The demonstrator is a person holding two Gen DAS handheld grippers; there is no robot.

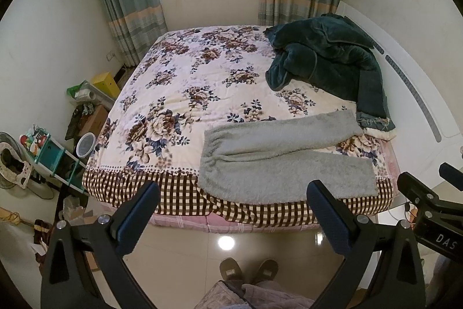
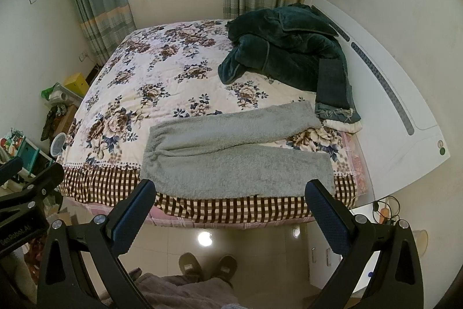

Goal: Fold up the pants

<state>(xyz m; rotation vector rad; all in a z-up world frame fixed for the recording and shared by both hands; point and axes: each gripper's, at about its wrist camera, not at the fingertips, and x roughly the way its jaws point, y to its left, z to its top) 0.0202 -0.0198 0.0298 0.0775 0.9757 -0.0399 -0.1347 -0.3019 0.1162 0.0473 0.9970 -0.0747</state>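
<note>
Both grippers, left gripper and right gripper, hang wide and empty short of the bed, probably lining up on the grey pants, whose 2 legs splay near its front edge.

Bed with floral quilt, checked border at near edge. Grey fleece pants flat near that edge, legs splayed. Dark green robe heaped at far right.
</note>
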